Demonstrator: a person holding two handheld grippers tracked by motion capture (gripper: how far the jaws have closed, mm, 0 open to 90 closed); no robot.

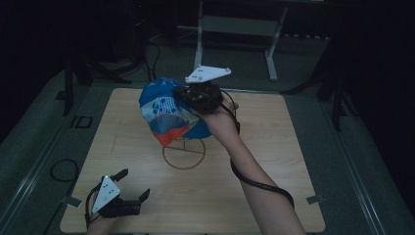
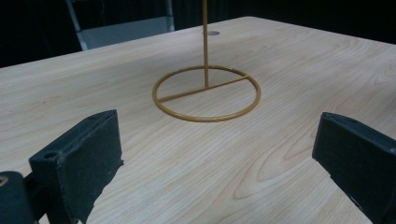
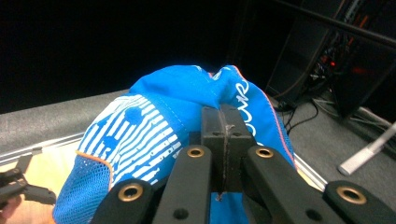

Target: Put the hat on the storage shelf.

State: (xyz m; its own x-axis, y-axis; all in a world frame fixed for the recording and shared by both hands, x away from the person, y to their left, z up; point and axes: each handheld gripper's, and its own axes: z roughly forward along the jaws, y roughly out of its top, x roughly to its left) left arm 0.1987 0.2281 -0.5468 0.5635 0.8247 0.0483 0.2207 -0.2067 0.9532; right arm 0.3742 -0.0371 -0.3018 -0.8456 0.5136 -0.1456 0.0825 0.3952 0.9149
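The right gripper (image 1: 195, 98) has its jaws pinched tight on the fabric of a blue cap (image 1: 166, 115), which hangs from them above the ring base of a gold wire stand (image 1: 184, 154) on the bench (image 1: 274, 161). The left gripper (image 1: 133, 185) rests low at the bench's near corner, jaws spread wide with nothing between them, the stand ahead of them.

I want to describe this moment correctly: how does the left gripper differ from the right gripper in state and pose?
The left gripper has its jaws wide apart with nothing between them; the right gripper is shut on the blue cap. The left gripper is low, near the table; the right gripper is raised above the gold wire stand. Both have black jaws and a grey plate on top.
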